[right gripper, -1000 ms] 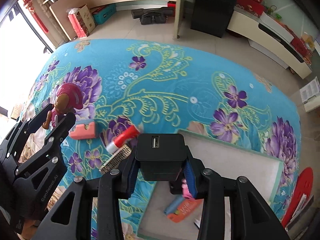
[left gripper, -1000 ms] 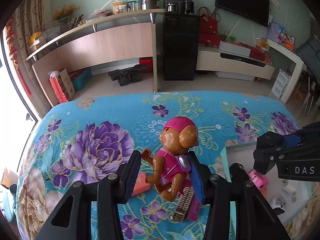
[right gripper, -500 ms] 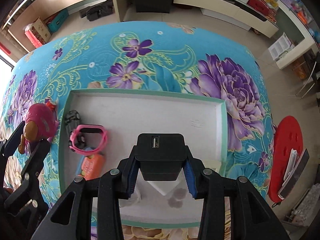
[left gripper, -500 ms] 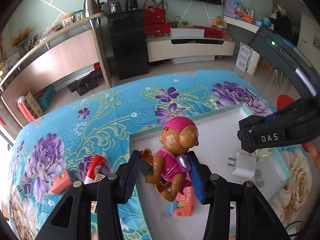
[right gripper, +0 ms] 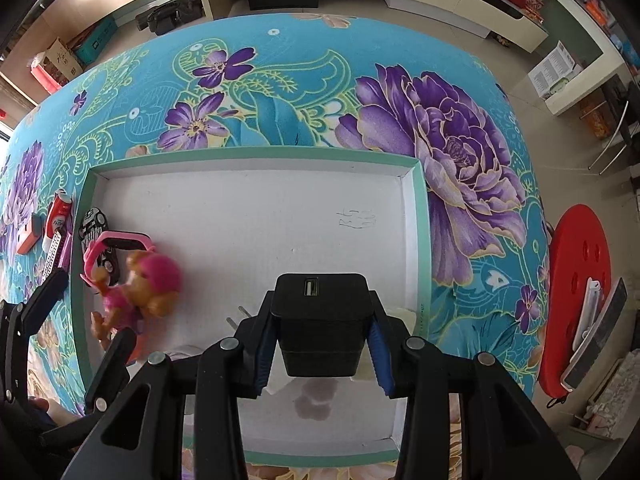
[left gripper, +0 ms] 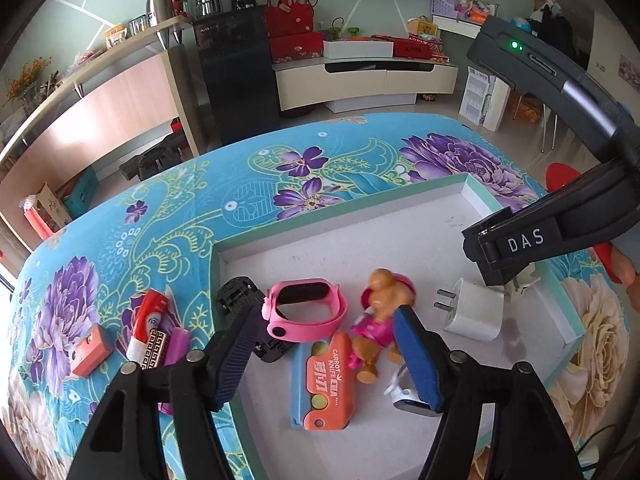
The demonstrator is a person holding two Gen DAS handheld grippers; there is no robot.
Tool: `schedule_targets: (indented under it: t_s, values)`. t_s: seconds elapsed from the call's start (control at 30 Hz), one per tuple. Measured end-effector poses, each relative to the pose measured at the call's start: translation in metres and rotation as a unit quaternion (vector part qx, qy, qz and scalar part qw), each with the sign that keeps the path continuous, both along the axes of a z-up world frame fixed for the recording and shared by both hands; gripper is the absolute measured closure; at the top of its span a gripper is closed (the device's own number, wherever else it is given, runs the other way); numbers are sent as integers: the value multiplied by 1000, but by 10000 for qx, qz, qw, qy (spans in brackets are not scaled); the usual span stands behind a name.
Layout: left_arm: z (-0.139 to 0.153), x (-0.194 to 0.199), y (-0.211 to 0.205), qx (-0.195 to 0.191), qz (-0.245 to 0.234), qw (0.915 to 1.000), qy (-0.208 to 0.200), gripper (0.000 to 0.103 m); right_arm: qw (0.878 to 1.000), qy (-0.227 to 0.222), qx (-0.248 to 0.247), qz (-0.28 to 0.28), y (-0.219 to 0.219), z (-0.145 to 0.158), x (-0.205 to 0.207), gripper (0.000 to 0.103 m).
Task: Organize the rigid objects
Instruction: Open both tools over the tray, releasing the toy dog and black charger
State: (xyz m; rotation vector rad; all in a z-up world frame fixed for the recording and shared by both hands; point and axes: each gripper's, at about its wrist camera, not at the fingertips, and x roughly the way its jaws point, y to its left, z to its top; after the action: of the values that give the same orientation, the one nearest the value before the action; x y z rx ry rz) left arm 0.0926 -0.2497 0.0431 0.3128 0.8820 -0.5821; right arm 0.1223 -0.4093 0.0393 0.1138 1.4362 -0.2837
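From the left wrist, the left gripper (left gripper: 320, 354) had just been opening its jaws, which stood apart with the toy pup figure (left gripper: 378, 320) loose between them, lying in the shallow white tray (left gripper: 400, 236) beside a pink watch band (left gripper: 308, 310) and an orange toy knife (left gripper: 326, 388). The figure looked light, hard plastic, probably best pinched across the torso.

From the right wrist, the right gripper (right gripper: 320, 344) had its jaws clamped on a black charger block (right gripper: 319, 316) above the tray (right gripper: 248, 208). Smooth and boxy, it seemed slippery; its flat sides suit the pads.
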Motion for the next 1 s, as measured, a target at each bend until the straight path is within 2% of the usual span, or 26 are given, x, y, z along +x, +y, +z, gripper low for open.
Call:
schedule_targets:
  t_s: [0.07, 0.13, 0.17, 0.3, 0.33, 0.4, 0.7, 0.87, 1.0]
  values:
    - [5, 1, 7, -57, 70, 10000, -16, 28, 10000, -38, 57, -1, 1, 3, 1, 56]
    - [10, 3, 17, -132, 171, 9998, -37, 17, 9999, -116, 81, 1, 8, 7, 2, 38]
    - [13, 5, 22, -161, 230, 9996, -56, 15, 9998, -168, 70, 20, 11, 10, 3, 34]
    - [19, 12, 49, -267, 528, 9981, -141, 4, 9996, -262, 95, 72, 19, 17, 1, 30]
    - [19, 15, 56, -294, 616, 9976, -138, 1, 9995, -290, 94, 89, 22, 18, 0, 22]
    - [20, 20, 71, -359, 789, 9962, -130, 0, 9991, -392, 103, 102, 26, 19, -3, 16]
    - [9, 48, 118, -337, 1431, 9891, 22, 0, 9977, -639, 9, 204, 54, 27, -13, 15]
    - [7, 63, 143, -362, 1765, 9835, 131, 0, 9958, -908, 138, 34, 71, 34, -15, 15]
    - [7, 76, 170, -338, 2104, 9770, 115, 0, 9933, -1154, 11, -109, 93, 38, -14, 15]
